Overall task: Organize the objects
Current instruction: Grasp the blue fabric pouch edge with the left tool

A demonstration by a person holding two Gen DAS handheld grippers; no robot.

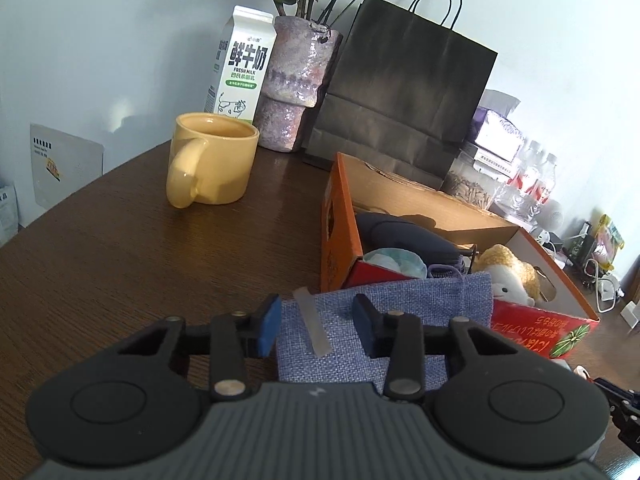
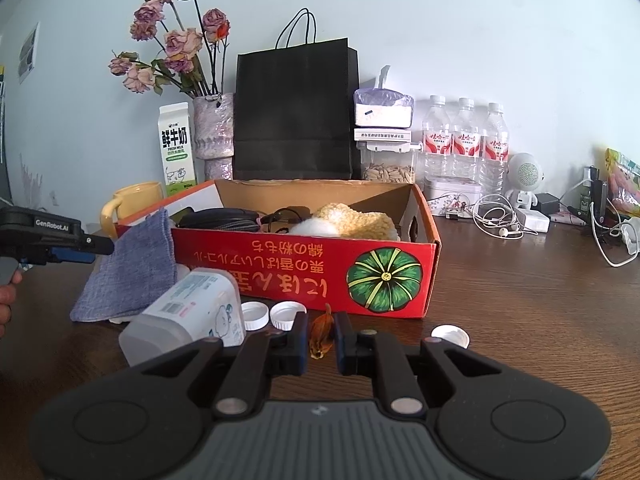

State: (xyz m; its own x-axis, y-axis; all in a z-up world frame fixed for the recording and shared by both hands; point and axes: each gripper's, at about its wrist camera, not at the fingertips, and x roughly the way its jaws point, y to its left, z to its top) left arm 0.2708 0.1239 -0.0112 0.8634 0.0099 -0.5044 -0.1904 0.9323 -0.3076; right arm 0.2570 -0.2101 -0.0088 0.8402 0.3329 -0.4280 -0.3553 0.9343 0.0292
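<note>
A red cardboard box [image 2: 304,276] stands on the brown table; it holds a plush toy [image 2: 352,220] and dark items. A blue cloth pouch [image 1: 384,332] leans on the box's left end; it also shows in the right wrist view [image 2: 132,268]. My left gripper [image 1: 316,320] is open, its fingers either side of the pouch's near edge. My right gripper [image 2: 321,334] has its fingers close around a small brown dried leaf [image 2: 322,334] on the table before the box. A white plastic bottle [image 2: 188,312] lies on its side beside two white caps [image 2: 272,314].
A yellow mug [image 1: 212,160], a milk carton [image 1: 240,64], a vase of dried roses [image 1: 294,84] and a black paper bag [image 1: 404,88] stand behind. Water bottles [image 2: 464,148], earphones [image 2: 496,220], chargers and another cap [image 2: 450,336] lie to the right.
</note>
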